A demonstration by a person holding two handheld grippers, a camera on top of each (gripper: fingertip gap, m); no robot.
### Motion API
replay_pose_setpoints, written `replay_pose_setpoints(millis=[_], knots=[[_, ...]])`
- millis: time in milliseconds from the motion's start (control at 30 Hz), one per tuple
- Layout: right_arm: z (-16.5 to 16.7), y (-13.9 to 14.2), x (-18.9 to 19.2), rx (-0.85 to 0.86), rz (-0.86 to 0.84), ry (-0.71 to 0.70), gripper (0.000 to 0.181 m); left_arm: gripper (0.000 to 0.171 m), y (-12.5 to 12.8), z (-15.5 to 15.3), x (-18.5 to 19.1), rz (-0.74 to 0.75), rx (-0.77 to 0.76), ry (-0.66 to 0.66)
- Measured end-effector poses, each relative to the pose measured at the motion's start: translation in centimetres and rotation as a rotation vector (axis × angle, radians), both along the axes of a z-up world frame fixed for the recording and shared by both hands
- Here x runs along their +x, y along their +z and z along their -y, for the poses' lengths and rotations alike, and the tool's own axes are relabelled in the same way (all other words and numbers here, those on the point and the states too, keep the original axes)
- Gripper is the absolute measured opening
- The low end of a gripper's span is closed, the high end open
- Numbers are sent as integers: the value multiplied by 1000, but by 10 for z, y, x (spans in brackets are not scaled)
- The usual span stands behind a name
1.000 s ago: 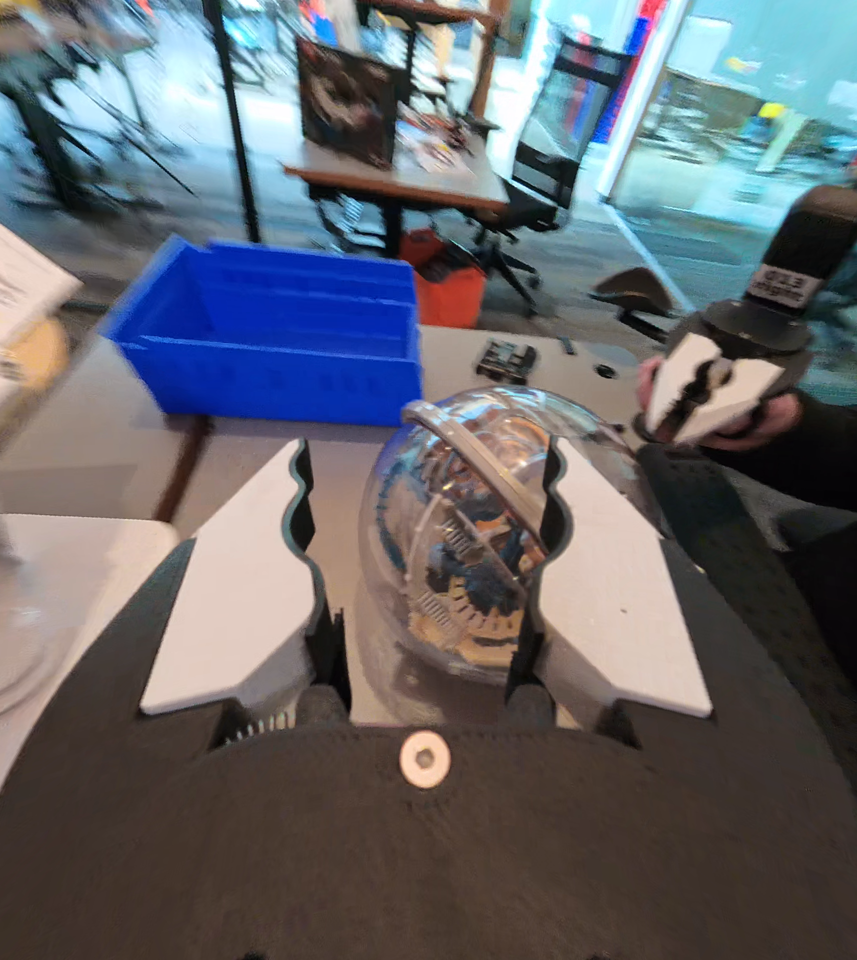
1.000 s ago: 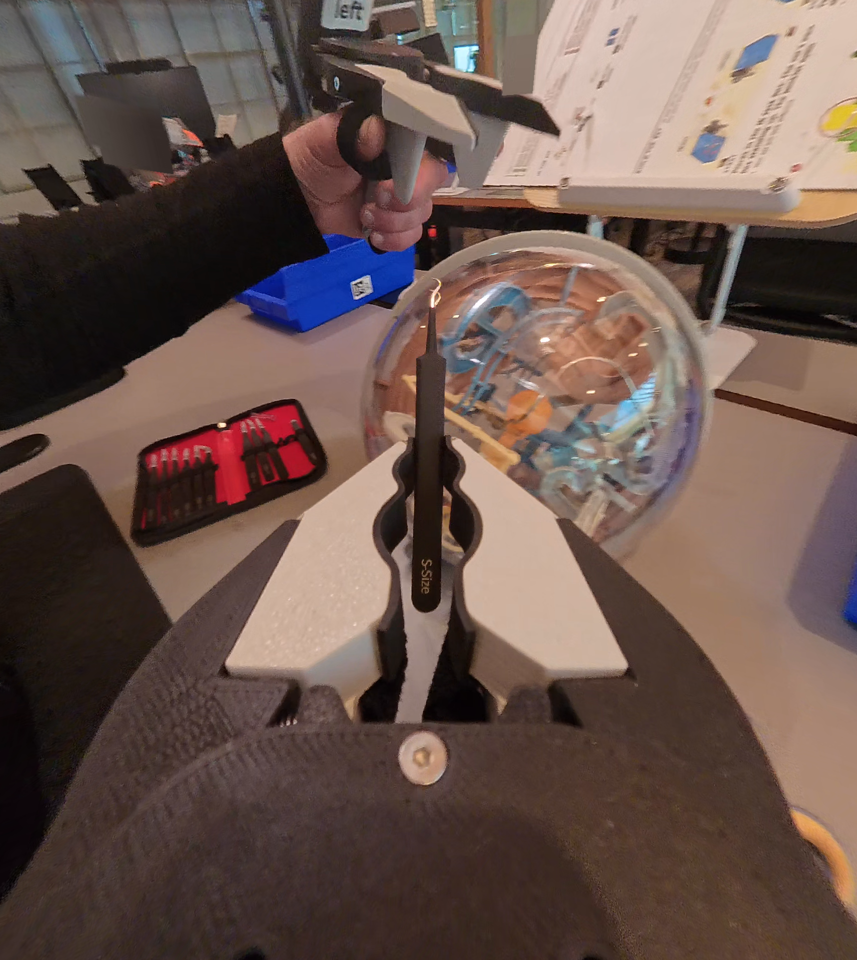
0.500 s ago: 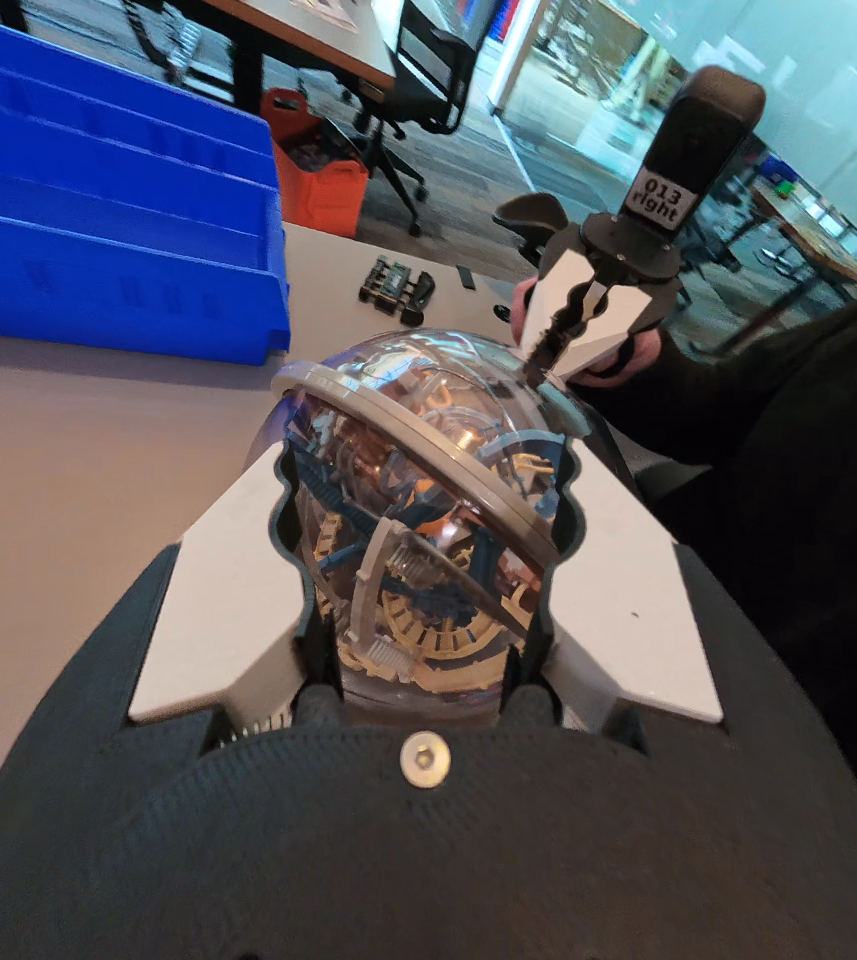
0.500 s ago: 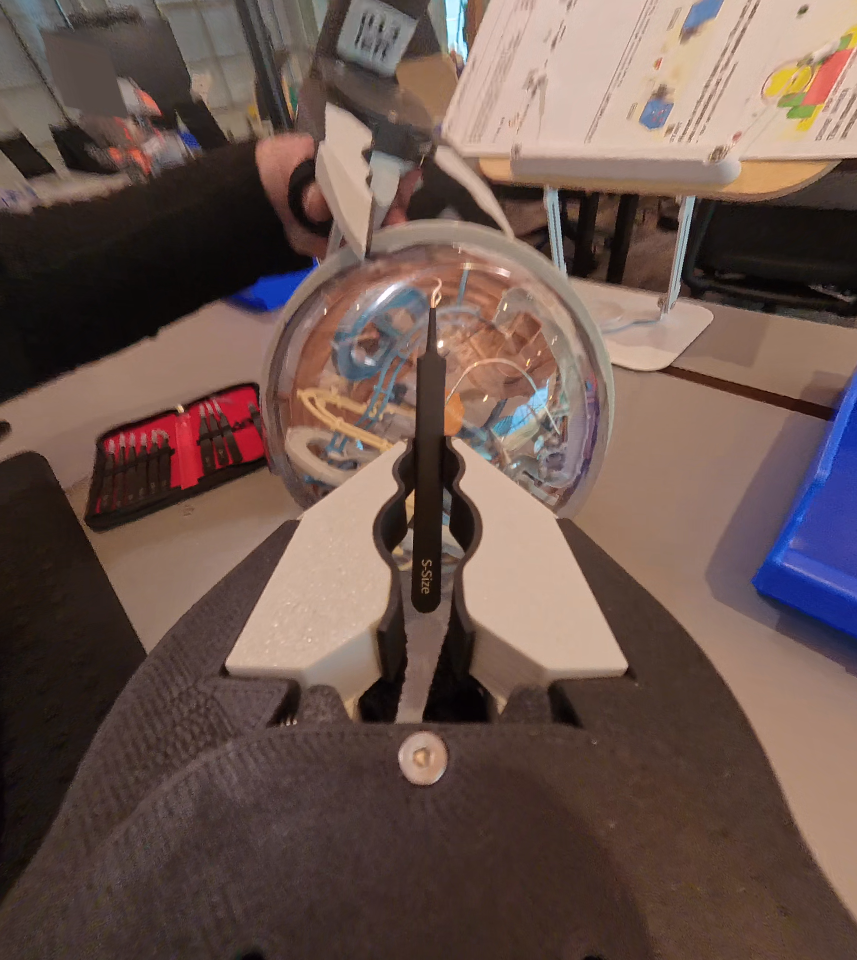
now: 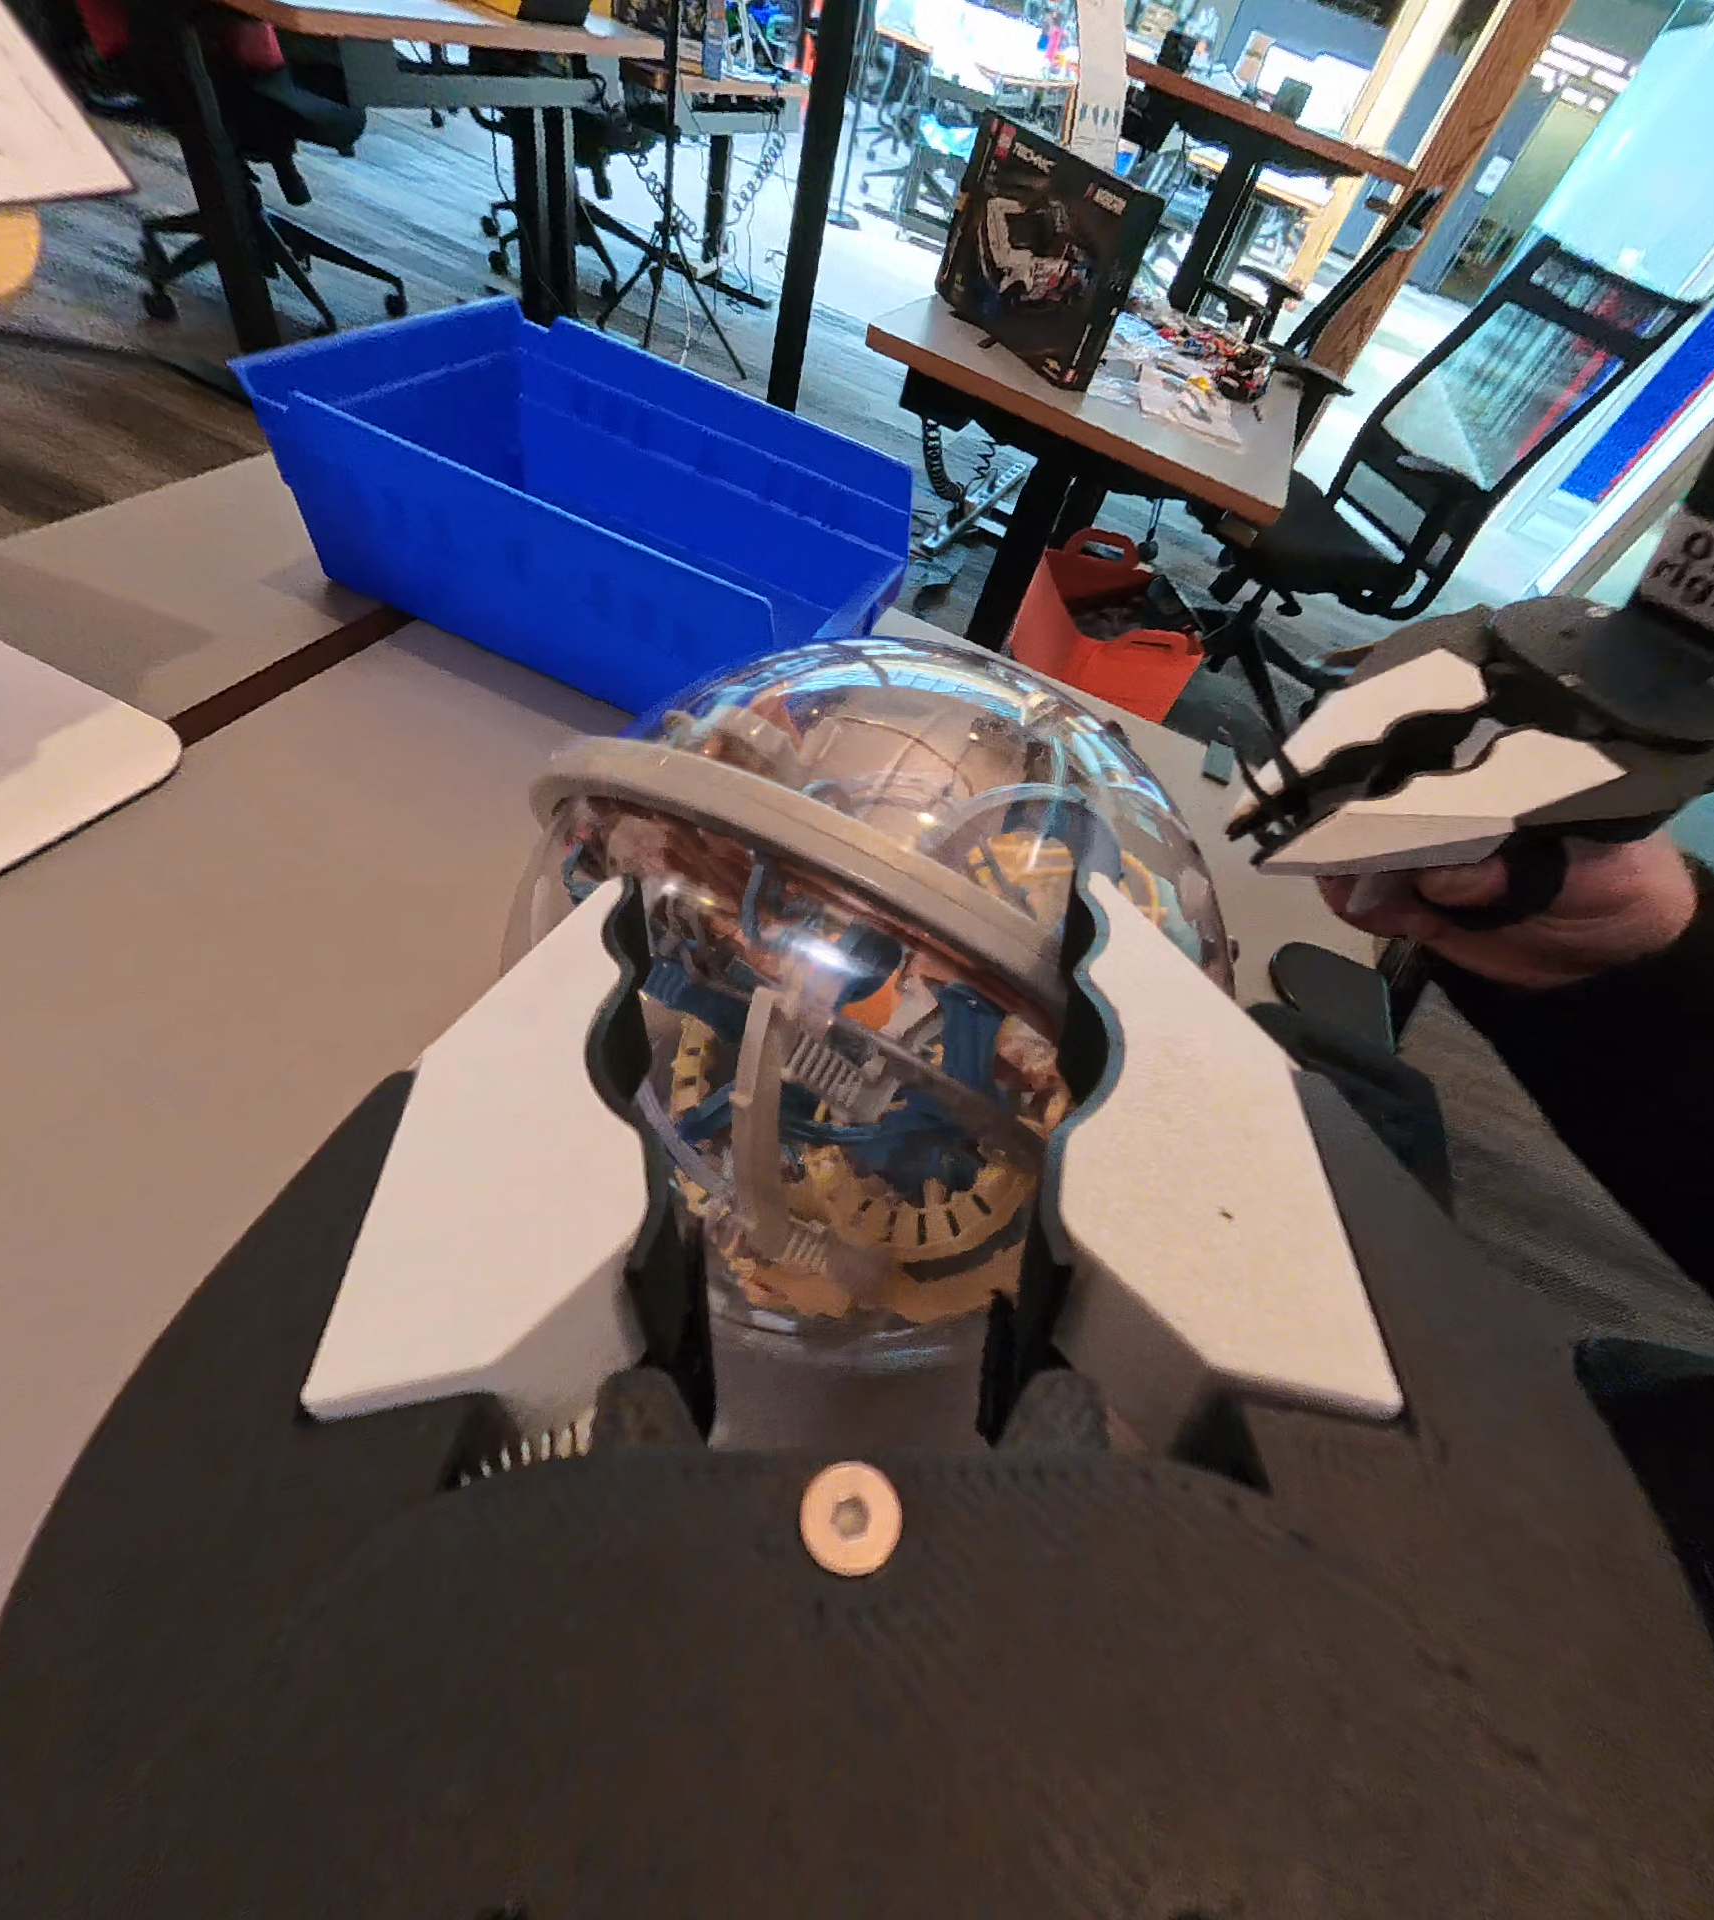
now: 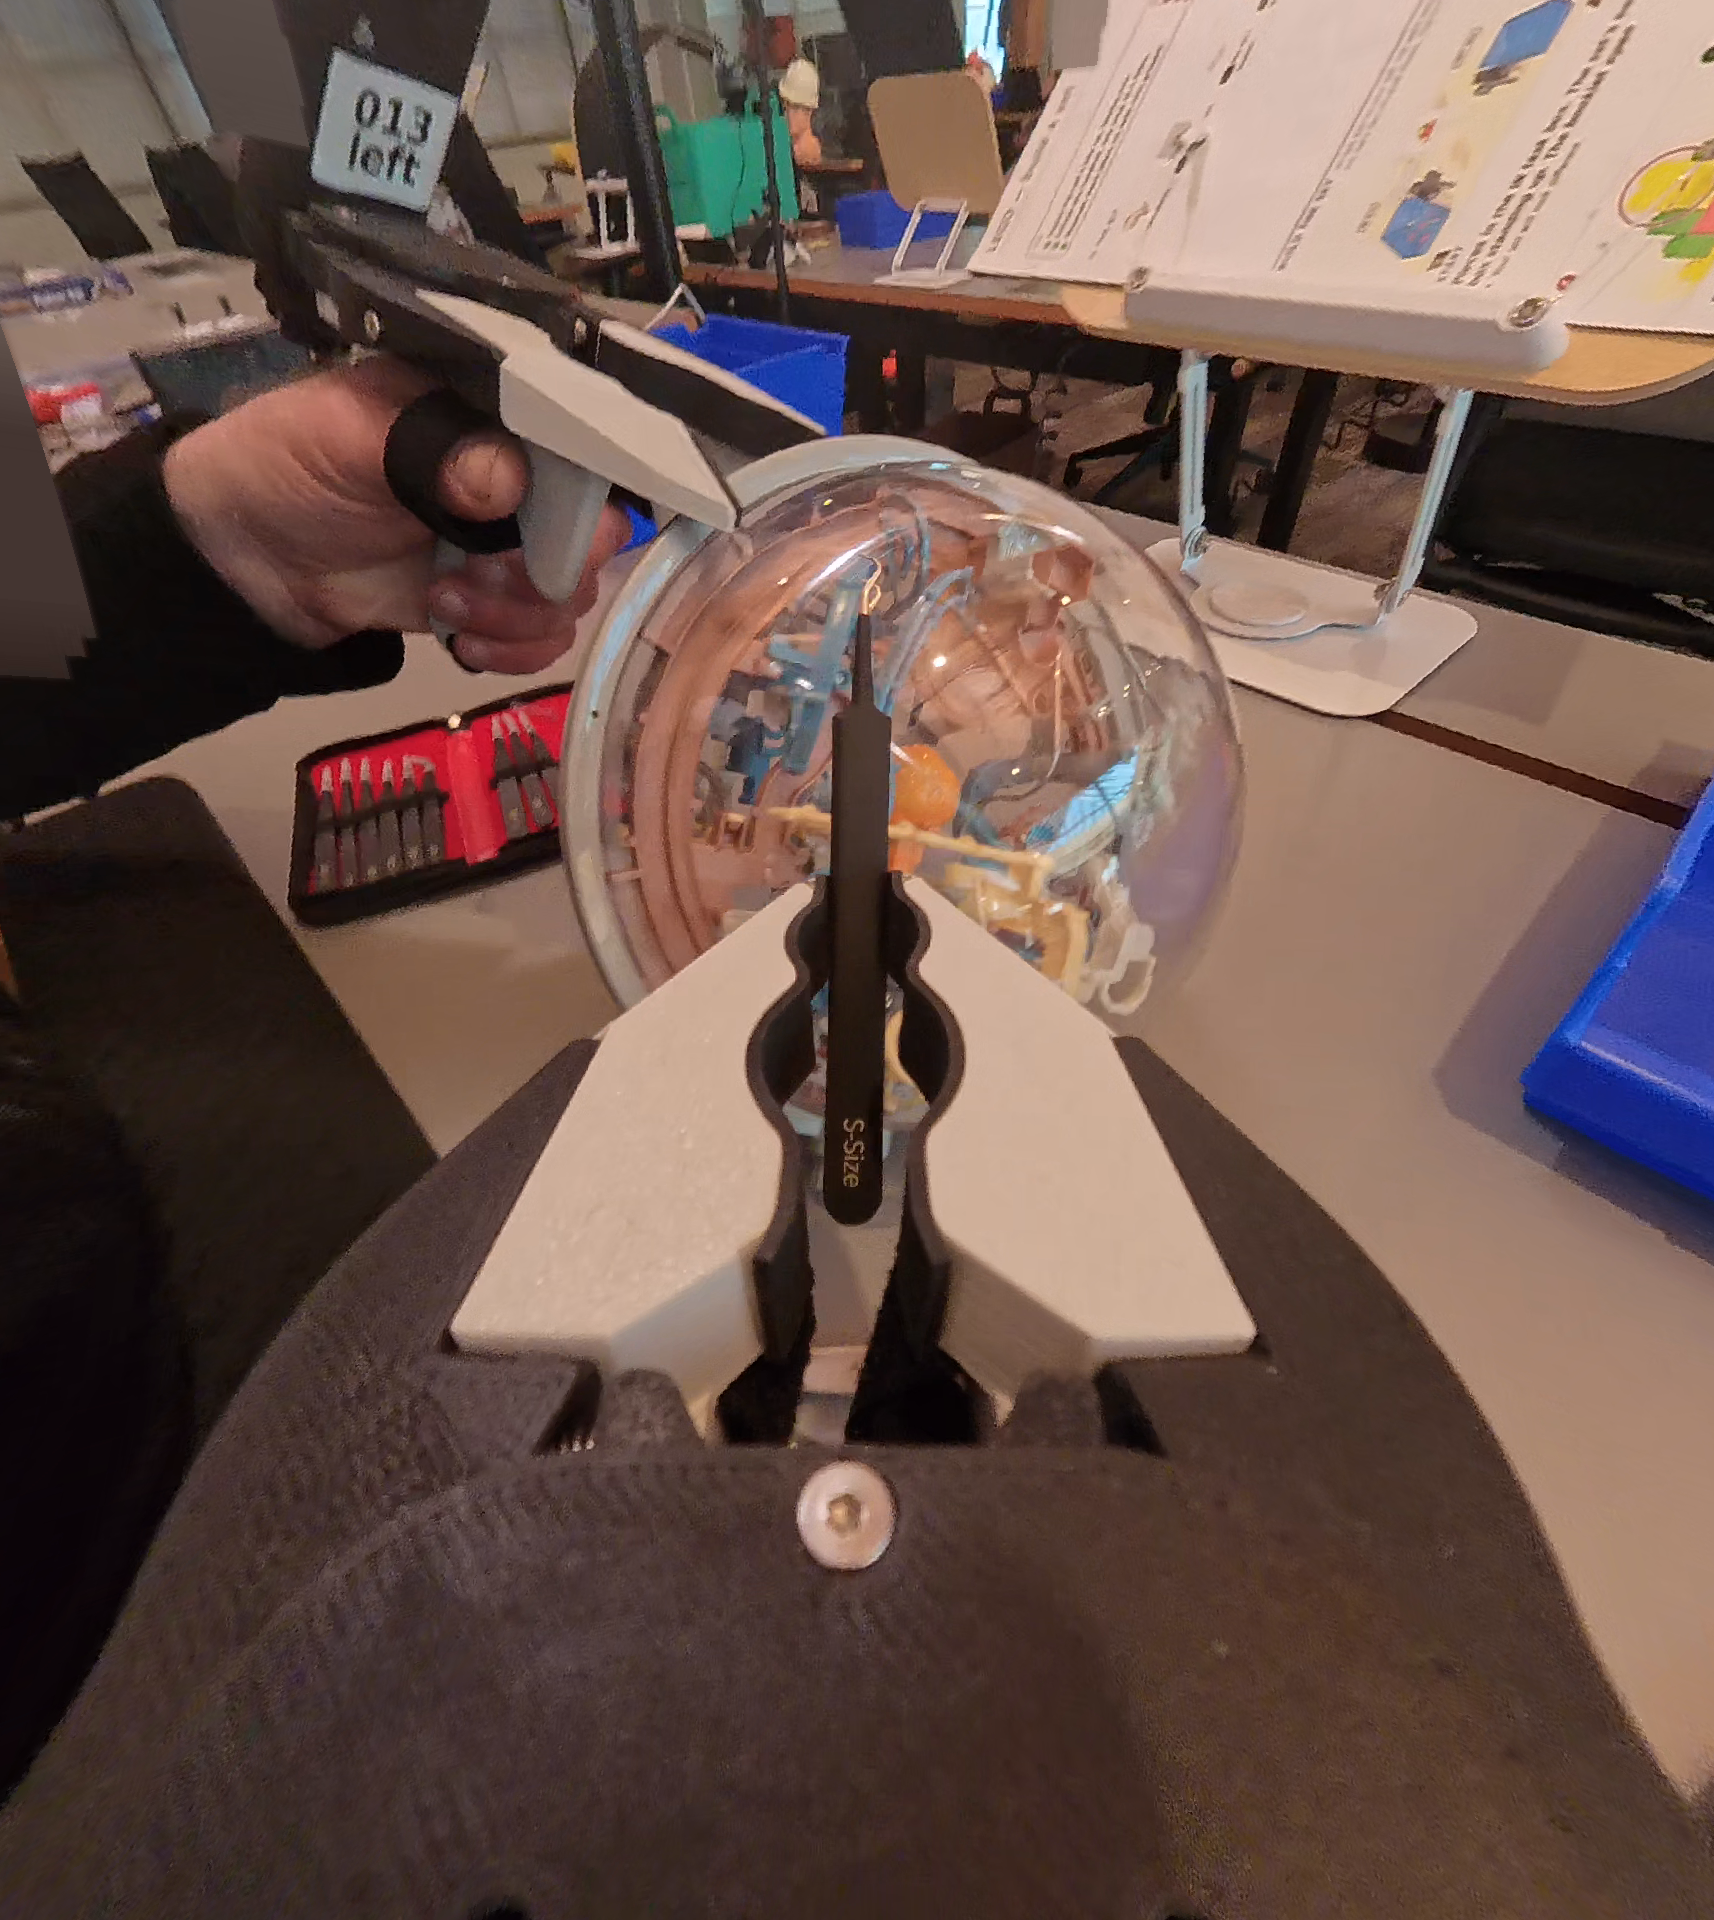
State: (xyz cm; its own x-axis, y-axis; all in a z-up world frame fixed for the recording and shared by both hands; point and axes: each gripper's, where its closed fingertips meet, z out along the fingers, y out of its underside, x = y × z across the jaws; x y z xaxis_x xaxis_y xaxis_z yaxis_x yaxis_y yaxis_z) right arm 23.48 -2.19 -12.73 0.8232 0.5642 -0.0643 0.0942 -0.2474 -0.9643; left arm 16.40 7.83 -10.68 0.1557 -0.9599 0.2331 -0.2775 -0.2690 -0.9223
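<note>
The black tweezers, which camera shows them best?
The right wrist view: the black tweezers run up the middle of the frame, clamped in the right tool, tip ahead of the clear ball. The left wrist view shows only their dark tips poking from that tool.

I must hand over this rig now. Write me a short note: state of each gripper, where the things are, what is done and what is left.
Left gripper: closed around the clear maze ball, one finger on each side, ball on the grey table.
Right gripper: shut on black tweezers, pointing at the ball; whether the tip touches it cannot be told.
Nearby: blue bin behind the ball, red tool case lying open, paper stand.
Done: ball gripped, tweezers in hand. Left: not known, no job stated.
</note>
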Motion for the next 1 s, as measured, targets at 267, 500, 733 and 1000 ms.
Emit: replay_pose_setpoints(millis=[267, 500, 733, 1000], knots=[[29, -18, -41, -50, 69, 87, 6, 107, -6, 12, 11, 0, 154, -163], [26, -29, -51, -57, 114, 96, 6, 107, -5, 12, 15, 37, 141, -148], [18, -31, -51, -73, 162, 89, 7, 105, -3, 12, 18, 42, 152, -131], [18, -31, -51, -80, 219, 82, 6, 104, -3, 13, 17, 47, 161, -119]])
